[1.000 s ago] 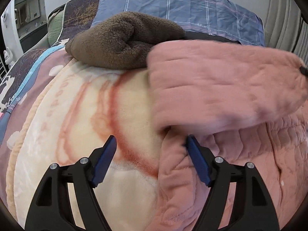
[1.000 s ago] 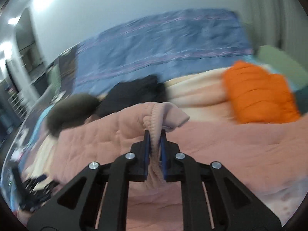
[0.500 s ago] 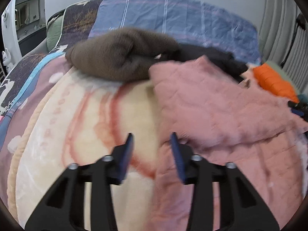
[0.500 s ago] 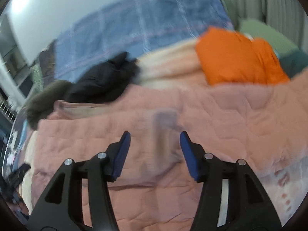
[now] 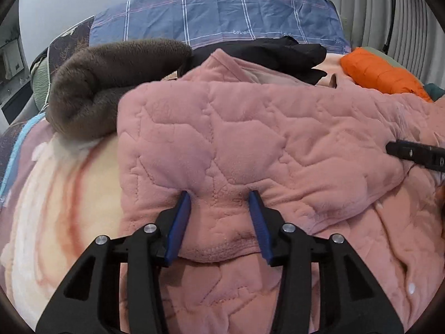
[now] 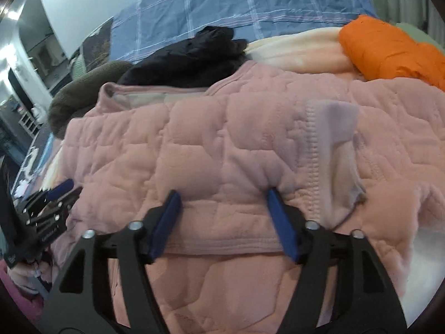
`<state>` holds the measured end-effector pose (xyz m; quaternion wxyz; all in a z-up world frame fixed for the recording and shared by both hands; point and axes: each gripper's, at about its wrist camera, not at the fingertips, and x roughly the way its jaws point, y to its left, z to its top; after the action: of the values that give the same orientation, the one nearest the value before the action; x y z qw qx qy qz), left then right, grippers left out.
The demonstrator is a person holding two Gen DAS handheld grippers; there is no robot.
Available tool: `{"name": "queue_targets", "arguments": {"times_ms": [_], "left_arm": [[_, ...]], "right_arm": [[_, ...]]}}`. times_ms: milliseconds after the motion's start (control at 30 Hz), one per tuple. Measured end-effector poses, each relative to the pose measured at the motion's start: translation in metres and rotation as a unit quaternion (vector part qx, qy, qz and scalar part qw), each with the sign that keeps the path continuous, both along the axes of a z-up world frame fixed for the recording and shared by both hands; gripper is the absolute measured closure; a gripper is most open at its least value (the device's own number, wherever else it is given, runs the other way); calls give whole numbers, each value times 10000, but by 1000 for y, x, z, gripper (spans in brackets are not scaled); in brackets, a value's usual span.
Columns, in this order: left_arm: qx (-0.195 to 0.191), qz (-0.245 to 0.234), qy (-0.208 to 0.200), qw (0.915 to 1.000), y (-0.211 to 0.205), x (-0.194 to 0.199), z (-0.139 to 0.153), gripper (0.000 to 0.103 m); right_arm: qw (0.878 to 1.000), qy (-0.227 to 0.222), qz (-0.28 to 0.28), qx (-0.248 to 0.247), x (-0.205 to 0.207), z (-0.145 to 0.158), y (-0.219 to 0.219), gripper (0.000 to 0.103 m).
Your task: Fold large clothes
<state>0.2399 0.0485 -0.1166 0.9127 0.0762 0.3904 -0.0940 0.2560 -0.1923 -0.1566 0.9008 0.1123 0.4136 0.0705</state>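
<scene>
Pink quilted fleece garment (image 5: 250, 144) fills centre frame, sleeves folded across its body, atop cream-and-red blanket (image 5: 69, 194). Brown fleece bundle (image 5: 105, 83) upper left. Left gripper (image 5: 219, 194) & right gripper (image 6: 222, 192): both spread apart, tips pressing fabric, gripping nothing.

Landmark: quilted garment (image 5: 250, 139), spread on the blanket (image 5: 69, 189). A folded-over flap lies on top of the garment's lower layer. Fleece bundle (image 5: 111, 83) sits left-behind the garment, touching its edge. Dark garment (image 5: 278, 53) lies directly behind its collar. Puffy jacket (image 5: 381, 75) lies right-behind it. Plaid bedding (image 5: 222, 14) stands behind all of these. Left gripper (image 5: 219, 197) at the flap's near hem, left part; right gripper (image 6: 222, 194) at the same hem, further right.
</scene>
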Motion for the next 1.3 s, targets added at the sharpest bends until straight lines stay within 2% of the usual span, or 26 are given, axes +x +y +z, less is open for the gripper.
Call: {"name": "queue_targets", "arguments": {"times_ms": [133, 200, 267, 333, 367, 467, 533, 567, 600, 633, 667, 733, 800, 833, 933, 1000, 1033, 1067, 1100, 1167, 1300], "left_arm": [[24, 9, -46, 10000, -1, -3, 0, 57], [96, 21, -104, 9999, -2, -4, 0, 57], [106, 27, -166, 9998, -1, -6, -1, 57], [40, 18, -173, 9998, 3, -3, -2, 57], [0, 15, -171, 9999, 4, -4, -1, 57], [-128, 1, -175, 9998, 8, -4, -1, 57], [-187, 0, -185, 9997, 9, -5, 0, 56], [-197, 0, -188, 9996, 9, -5, 0, 56], [-189, 1, -193, 9996, 9, -5, 0, 56], [-176, 2, -196, 9997, 8, -5, -1, 56], [-156, 5, -201, 9997, 8, -5, 0, 56], [-98, 16, -205, 9997, 6, -6, -1, 56], [-23, 28, -228, 9997, 4, -7, -1, 56], [24, 38, -247, 9997, 3, -7, -1, 56], [94, 50, -276, 9996, 2, -8, 0, 56], [86, 49, -276, 9996, 2, -8, 0, 56], [74, 49, -273, 9996, 2, -8, 0, 56], [70, 50, -271, 9996, 2, -8, 0, 56], [72, 50, -270, 9996, 2, -8, 0, 56], [68, 50, -270, 9996, 2, -8, 0, 56], [20, 41, -265, 9996, 3, -8, 0, 56]], "right_arm": [[9993, -35, 113, -348, -7, 6, 12, 28], [9992, -208, 54, -326, -23, 22, 7, 36], [9988, -434, -195, -90, -46, 44, -15, 60], [9947, -794, -648, 100, -73, 70, -53, 68], [9917, -944, -866, 113, -85, 81, -70, 68], [9695, -1421, -1998, 58, -129, 122, -158, 67], [9372, -1583, -3092, 321, -169, 141, -233, 61], [9245, -1608, -3425, 458, -183, 143, -255, 59], [9057, -1615, -3859, 687, -202, 144, -287, 58], [8956, -1564, -4086, 807, -213, 141, -307, 53], [8897, -1448, -4236, 897, -219, 137, -324, 42], [8840, -1202, -4357, 1196, -223, 121, -355, 40], [8721, -1304, -4509, 1383, -227, 112, -367, 40], [8714, -1382, -4480, 1442, -227, 110, -372, 40], [8802, -1416, -4166, 1779, -211, 106, -377, 40], [8738, -1415, -4211, 1979, -203, 102, -379, 61], [8714, -1381, -4245, 2033, -199, 102, -379, 83], [8707, -1386, -4253, 2045, -197, 107, -381, 90], [8716, -1511, -4222, 1980, -195, 114, -374, 91], [8868, -1742, -3866, 1839, -188, 135, -355, 93], [9282, -2039, -2649, 1634, -153, 175, -276, 93]]}}
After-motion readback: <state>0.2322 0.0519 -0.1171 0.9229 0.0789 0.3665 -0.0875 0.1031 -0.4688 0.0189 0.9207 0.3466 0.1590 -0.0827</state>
